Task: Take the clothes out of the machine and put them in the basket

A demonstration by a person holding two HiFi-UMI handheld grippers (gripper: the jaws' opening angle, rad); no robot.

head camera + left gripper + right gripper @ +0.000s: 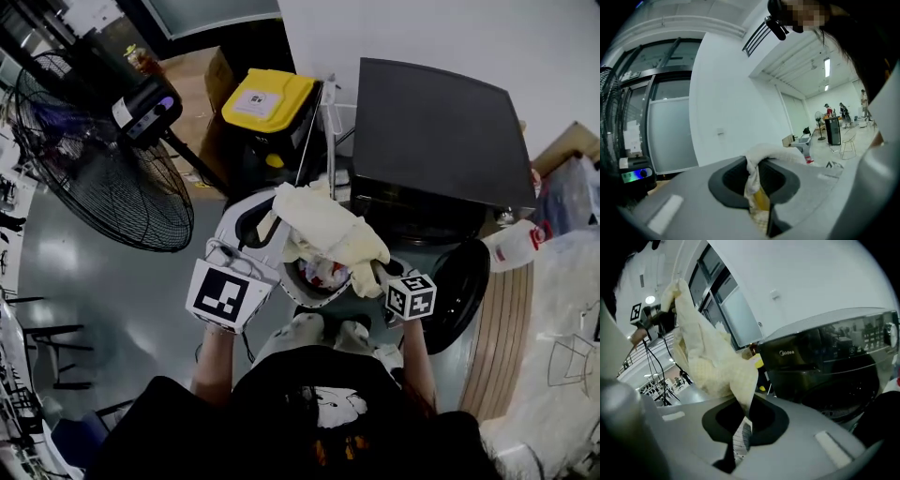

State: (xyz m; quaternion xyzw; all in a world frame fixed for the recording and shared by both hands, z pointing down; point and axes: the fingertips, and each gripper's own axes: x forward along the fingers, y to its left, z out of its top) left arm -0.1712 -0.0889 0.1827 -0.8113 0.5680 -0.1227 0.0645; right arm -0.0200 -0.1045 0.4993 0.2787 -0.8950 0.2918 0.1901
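A person in a black top point(314, 412) is leaning over the work, steering a hand-held gripper with each hand. The left hand-held gripper point(757, 199) is clamping its jaws on one end of a cream cloth point(328, 225), and the fabric is bunching up out of the dark slot between them. The right hand-held gripper point(739, 434) is pinching the other end of the same cloth, with a checked corner hanging down through its closed jaws.

The cloth is stretching between the two tools, hanging in the air directly above a white basket point(287, 285) that is already holding a few colourful clothes point(324, 273). The basket is sitting on the floor point(84, 281), a grey, glossy surface reflecting the room's light.

Just behind the basket, a black washing machine point(436, 131) is standing against a white wall point(422, 33), its round door point(461, 281) hanging open to the right. A yellow-lidded bin point(268, 98) is standing beside the machine on the left, and a large black fan point(98, 169) is standing farther left. A white bottle with a red cap point(514, 246) is lying at the right, near a wooden slatted board point(506, 328).

The left gripper view is showing glass-panelled doors point(670, 122), ceiling strip lights point(827, 67) and distant people point(843, 110).
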